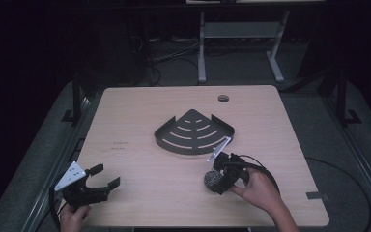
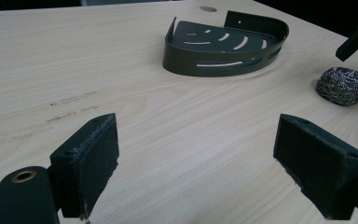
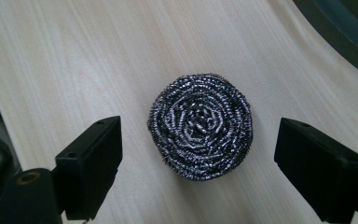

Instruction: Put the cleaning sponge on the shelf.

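A round steel-wool scourer [image 1: 211, 180] [image 3: 200, 125] [image 2: 343, 85] lies on the wooden table, in front of a dark slotted corner shelf [image 1: 193, 131] [image 2: 223, 43]. My right gripper [image 1: 217, 182] [image 3: 198, 163] hovers directly over the scourer, open, with one jaw on either side and neither touching it. At the table's near left corner my left gripper [image 1: 105, 176] [image 2: 196, 163] stands open with nothing between its jaws, facing the shelf and the scourer from a distance.
A cable hole [image 1: 223, 98] sits near the table's far edge. Faint pencil marks [image 1: 118, 146] lie left of the shelf. A strip of dark tape [image 1: 317, 195] sticks at the right front edge. Behind the table stands a grey metal frame [image 1: 241, 43].
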The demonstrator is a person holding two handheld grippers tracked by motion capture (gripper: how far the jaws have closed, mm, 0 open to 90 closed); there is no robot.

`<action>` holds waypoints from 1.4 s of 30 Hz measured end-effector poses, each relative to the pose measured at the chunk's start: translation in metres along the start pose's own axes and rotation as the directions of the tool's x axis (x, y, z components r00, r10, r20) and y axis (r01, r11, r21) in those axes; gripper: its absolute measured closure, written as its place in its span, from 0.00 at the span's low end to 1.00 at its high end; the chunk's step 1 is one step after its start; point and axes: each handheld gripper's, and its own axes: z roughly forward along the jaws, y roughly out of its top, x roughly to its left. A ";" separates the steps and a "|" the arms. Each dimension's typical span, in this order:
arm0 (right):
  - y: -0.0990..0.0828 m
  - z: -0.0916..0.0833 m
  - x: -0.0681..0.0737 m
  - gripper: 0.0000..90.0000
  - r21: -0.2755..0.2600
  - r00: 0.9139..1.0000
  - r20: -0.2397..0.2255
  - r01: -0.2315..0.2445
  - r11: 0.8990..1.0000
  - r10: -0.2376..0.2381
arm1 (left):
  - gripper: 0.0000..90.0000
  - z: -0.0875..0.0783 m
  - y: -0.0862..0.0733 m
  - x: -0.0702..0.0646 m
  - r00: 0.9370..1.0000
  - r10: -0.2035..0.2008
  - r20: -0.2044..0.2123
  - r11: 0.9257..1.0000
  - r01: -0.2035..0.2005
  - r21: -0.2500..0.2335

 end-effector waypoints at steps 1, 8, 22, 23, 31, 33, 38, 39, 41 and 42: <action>0.000 0.001 -0.001 0.16 0.004 1.000 -0.002 -0.006 1.000 0.006 | 0.15 0.000 0.000 0.000 1.000 0.000 0.000 1.000 0.000 0.001; 0.003 0.012 -0.005 0.16 0.030 1.000 -0.018 -0.015 0.999 0.016 | 0.15 0.000 0.000 -0.001 1.000 0.003 0.001 1.000 -0.003 0.001; 0.006 0.027 -0.005 0.22 0.082 1.000 -0.013 -0.003 0.997 0.005 | 0.15 0.001 0.001 -0.001 1.000 0.004 0.003 1.000 -0.004 0.000; 0.006 0.028 -0.005 0.23 0.087 1.000 -0.010 -0.001 0.996 0.002 | 0.15 0.001 0.001 -0.001 1.000 0.003 0.003 1.000 -0.003 0.001; 0.005 0.029 -0.007 0.32 0.100 1.000 -0.018 -0.003 0.995 0.005 | 0.15 0.001 0.001 -0.001 1.000 0.003 0.003 1.000 -0.003 0.000; 0.005 0.029 -0.007 0.33 0.098 1.000 -0.017 0.000 0.995 0.002 | 0.15 0.001 0.001 -0.001 1.000 0.001 0.004 1.000 -0.001 -0.001; 0.007 0.027 -0.006 0.36 0.105 1.000 -0.004 0.012 0.994 -0.012 | 0.15 0.000 0.001 -0.001 1.000 0.003 0.003 1.000 -0.002 0.000; 0.007 0.026 -0.005 0.36 0.103 1.000 -0.003 0.014 0.995 -0.013 | 0.15 0.000 0.001 -0.001 1.000 0.002 0.003 1.000 -0.002 -0.001; 0.009 0.023 -0.005 0.36 0.093 1.000 -0.004 0.022 0.995 -0.022 | 0.15 0.000 0.001 -0.001 1.000 0.001 0.002 1.000 -0.001 -0.001; 0.010 0.021 -0.005 0.36 0.089 1.000 -0.003 0.020 0.996 -0.020 | 0.15 0.000 0.001 -0.001 1.000 0.001 0.003 1.000 -0.001 -0.001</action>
